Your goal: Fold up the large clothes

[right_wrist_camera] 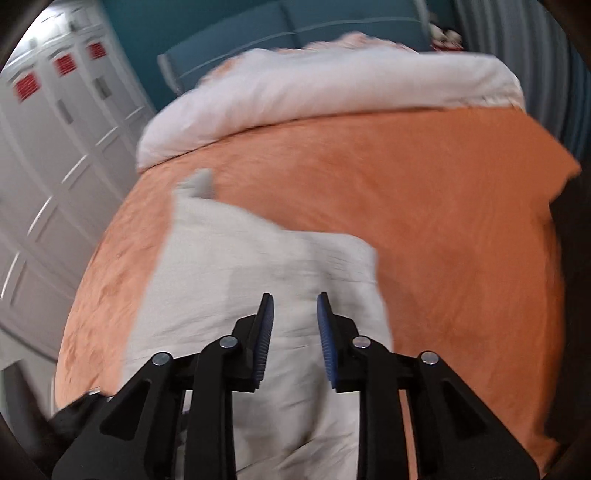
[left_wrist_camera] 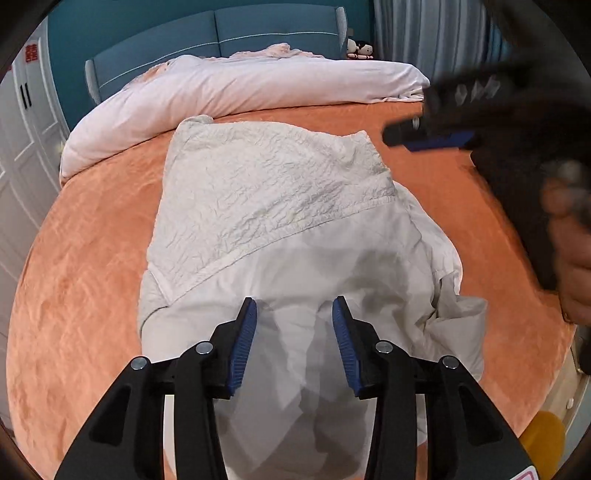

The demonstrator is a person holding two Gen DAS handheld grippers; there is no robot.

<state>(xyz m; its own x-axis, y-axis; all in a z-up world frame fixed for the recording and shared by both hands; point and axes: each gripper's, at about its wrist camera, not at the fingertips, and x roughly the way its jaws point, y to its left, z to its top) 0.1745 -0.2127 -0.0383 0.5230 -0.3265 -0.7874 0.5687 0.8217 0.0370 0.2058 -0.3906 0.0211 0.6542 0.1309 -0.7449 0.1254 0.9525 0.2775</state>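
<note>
The pale grey garment (left_wrist_camera: 280, 221) lies on the orange bedspread (left_wrist_camera: 92, 240) of the bed, near the foot end, with a crinkled textured part folded over a smooth part. Its right side is bunched into loose folds. The left tool (left_wrist_camera: 294, 321) hangs above the smooth near part of the garment, its blue pads (left_wrist_camera: 245, 339) spread apart with nothing between them. In the left wrist view the right tool (left_wrist_camera: 428, 131) appears blurred at the upper right, above the bedspread. In its own view the right tool (right_wrist_camera: 294, 314) is also spread, over the near part of the garment (right_wrist_camera: 240, 280), and holds nothing. A white duvet (left_wrist_camera: 229, 85) is rolled up at the head of the bed, before the blue headboard (left_wrist_camera: 207, 33).
</note>
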